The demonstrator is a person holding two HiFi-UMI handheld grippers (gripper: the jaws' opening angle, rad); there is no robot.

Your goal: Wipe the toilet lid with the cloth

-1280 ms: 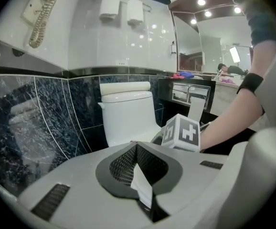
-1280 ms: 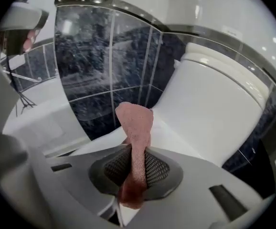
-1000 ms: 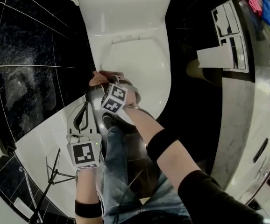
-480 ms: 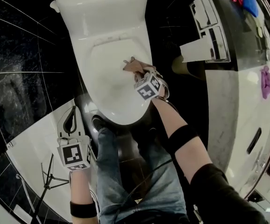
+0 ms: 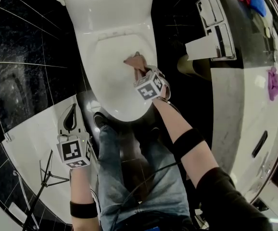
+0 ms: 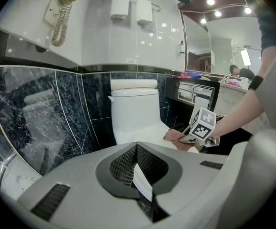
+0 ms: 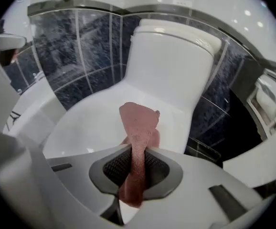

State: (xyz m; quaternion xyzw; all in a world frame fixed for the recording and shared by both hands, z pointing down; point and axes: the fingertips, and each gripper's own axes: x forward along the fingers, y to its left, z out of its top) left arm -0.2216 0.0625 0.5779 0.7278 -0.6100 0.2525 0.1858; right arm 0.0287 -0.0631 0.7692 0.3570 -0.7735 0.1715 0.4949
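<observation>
Right gripper: the jaws of the right gripper (image 7: 137, 165) are narrowly parted and clamped on a bunched strip of the cloth (image 7: 139, 123).
Cloth position: the loose end appears to rest on the toilet lid (image 5: 112, 83), toward its right rear part, near the hinge.
Left gripper: the left gripper (image 6: 139, 173) is closed with nothing between its jaws and is held apart from the toilet, off its left front.
Slip risk: only a thin fold is pinched, so the cloth could be pulled out if it is dragged hard across the lid.
Scrape risk: little fabric lies under the jaw tips, so the glossy surface could be struck by hard plastic if the gripper is pressed down steeply.
Coverage risk: a narrow track is likely to be wiped by so small a bunch, and patches could be missed.
Cloth material: pinkish-brown, soft, finely woven, creased into a limp tongue.
Lid: white, smooth, shiny, oval and gently domed.
Tank (image 5: 107, 6): white, glossy, boxy with rounded edges.
Wall tiles (image 7: 76, 42): dark, marbled, polished, with pale joints.
Jaw pads: dark, with a fine grid texture.
</observation>
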